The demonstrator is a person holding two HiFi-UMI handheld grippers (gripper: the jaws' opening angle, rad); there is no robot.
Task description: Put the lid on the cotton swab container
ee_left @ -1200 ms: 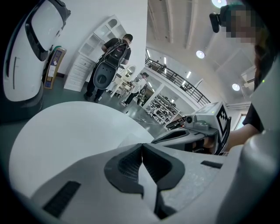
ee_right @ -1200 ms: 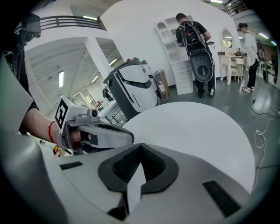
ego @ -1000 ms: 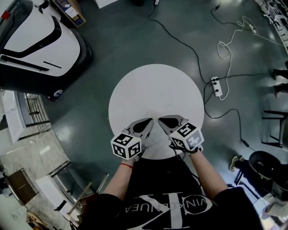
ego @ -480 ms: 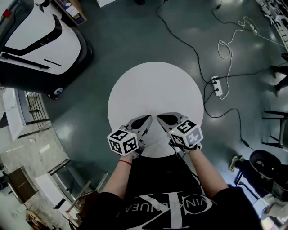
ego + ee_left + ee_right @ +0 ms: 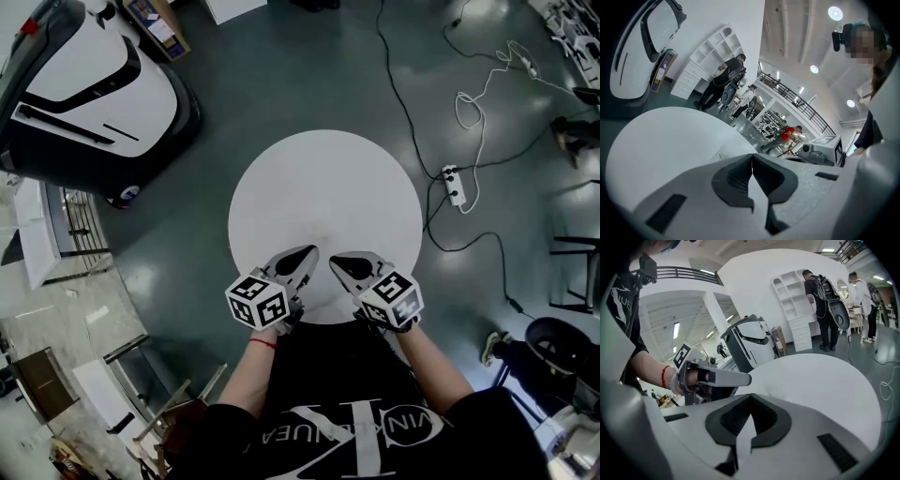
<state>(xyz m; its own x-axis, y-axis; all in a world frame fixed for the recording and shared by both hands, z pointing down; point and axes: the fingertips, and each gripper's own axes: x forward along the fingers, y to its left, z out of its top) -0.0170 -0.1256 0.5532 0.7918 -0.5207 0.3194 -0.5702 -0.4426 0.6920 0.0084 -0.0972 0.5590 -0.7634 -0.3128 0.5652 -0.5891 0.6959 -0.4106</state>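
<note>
Left tool [image 5: 307,253] and right tool [image 5: 336,261] are both clenched and empty, tips angled together over the surface [image 5: 323,183] at 6 o'clock.

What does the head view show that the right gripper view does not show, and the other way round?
Only the head view: the power strip, and the right gripper seen from above. Only the right gripper view: two people standing by white shelves, and the right gripper's jaws seen from close by, pressed together with nothing between them. Both: the round white table, the left gripper and the big white machine.
</note>
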